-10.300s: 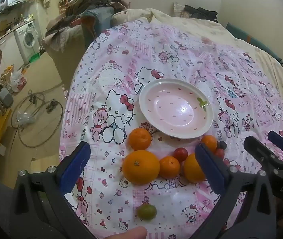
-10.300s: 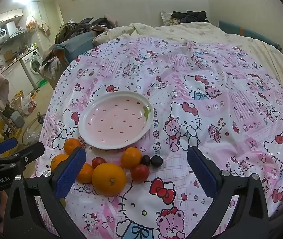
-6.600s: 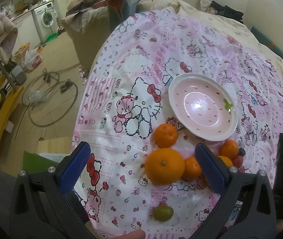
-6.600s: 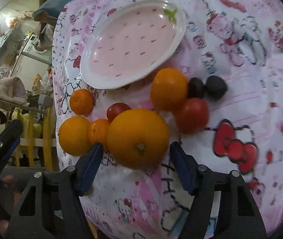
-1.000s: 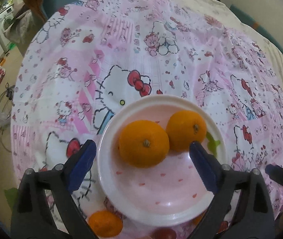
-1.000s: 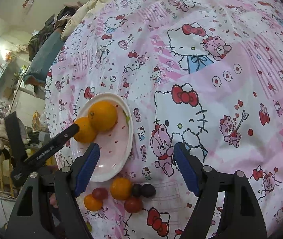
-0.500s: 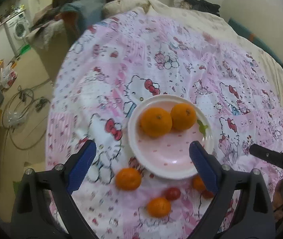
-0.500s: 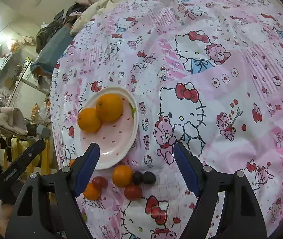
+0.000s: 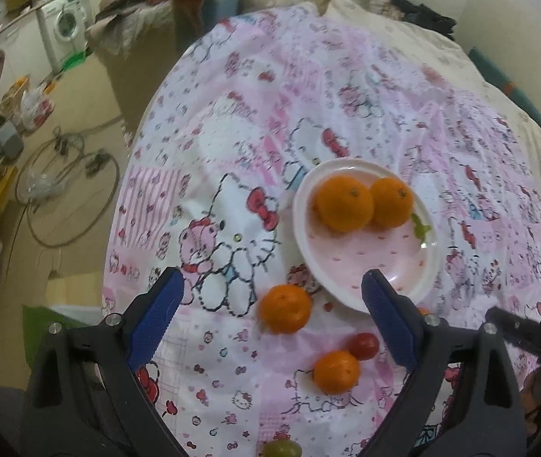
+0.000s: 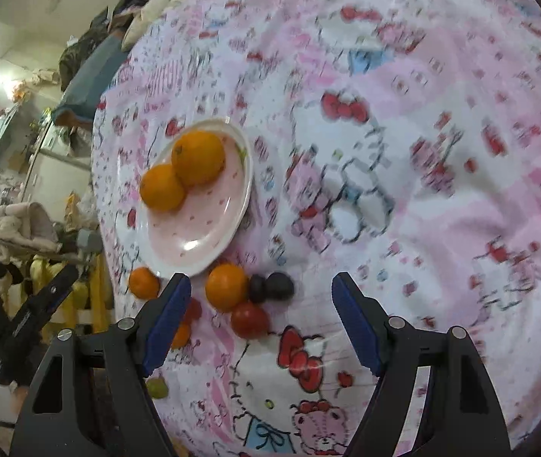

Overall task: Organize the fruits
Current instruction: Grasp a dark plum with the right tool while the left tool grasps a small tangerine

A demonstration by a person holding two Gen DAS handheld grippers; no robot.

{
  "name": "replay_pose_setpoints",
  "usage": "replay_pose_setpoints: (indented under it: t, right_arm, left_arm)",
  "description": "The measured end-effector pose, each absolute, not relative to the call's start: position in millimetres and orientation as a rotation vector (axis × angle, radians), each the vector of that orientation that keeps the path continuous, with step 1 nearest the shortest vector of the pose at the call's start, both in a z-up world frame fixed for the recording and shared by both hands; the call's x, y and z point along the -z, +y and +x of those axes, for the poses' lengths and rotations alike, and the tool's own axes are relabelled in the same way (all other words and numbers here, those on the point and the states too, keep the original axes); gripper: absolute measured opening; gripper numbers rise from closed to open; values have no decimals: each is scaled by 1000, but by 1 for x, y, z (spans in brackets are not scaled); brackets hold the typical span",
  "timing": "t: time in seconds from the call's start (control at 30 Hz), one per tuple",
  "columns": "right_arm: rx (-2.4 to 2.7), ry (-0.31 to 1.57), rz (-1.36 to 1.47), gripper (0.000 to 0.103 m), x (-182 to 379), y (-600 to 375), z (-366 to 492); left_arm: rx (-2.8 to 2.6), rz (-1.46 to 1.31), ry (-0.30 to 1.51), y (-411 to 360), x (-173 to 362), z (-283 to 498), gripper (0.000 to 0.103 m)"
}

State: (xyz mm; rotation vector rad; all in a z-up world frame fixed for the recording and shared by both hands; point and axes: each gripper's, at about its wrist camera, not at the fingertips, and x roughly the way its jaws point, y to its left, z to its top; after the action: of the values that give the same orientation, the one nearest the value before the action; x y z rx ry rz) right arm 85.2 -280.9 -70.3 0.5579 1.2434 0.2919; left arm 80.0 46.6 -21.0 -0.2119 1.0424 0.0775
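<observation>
A pink plate [image 9: 365, 262] [image 10: 194, 236] on the bedspread holds two big oranges [image 9: 344, 203] [image 10: 199, 157]. Loose fruit lies in front of it: a mandarin [image 10: 226, 286], two dark fruits [image 10: 279, 285], a red tomato [image 10: 250, 319], two more mandarins [image 9: 286, 314] [image 9: 336, 371], a cherry tomato [image 9: 364, 345] and a green fruit [image 10: 157, 387]. My left gripper [image 9: 272, 285] hangs open and empty above the mandarin near the plate. My right gripper [image 10: 262, 283] hovers over the mandarin and dark fruits; its jaws are closing, touching nothing.
The pink cartoon-print bedspread [image 10: 404, 152] stretches wide to the right. Its edge drops to the floor on the left, where cables [image 9: 68, 198] and a washing machine [image 9: 66, 26] stand. Each gripper shows at the side of the other's view.
My left gripper has pulled back and up from the plate, so the loose fruit now shows below it. My right gripper has come down closer to the loose fruit.
</observation>
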Motion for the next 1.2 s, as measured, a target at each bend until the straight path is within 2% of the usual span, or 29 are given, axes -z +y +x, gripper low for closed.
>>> replay_pose_setpoints:
  t: [0.07,0.13,0.3,0.67,0.73,1.2]
  right_arm:
    - [-297,1280,568,65,80,-277,87]
    - [-292,1319,541,49,89,-271,89]
    - [-276,1357,510,35,105,-261,94]
    - [-288,1392,639,28,137,-271,103]
    - [-290,1381,625,22,135,-273,103]
    - [-286,1266,605,22,100,-285,93]
  left_arm:
    - [-87,-227,1067,50,27,80,93]
    - [-91,-241,1085,53,30,79,93]
    - [-79,-261,1103,52,30,80,93]
    - [-92,-263,1126,54,35,89,93]
    - [-96,-265,1126,56,36,90,93]
    - [-156,-263,1173,68,56,95,92]
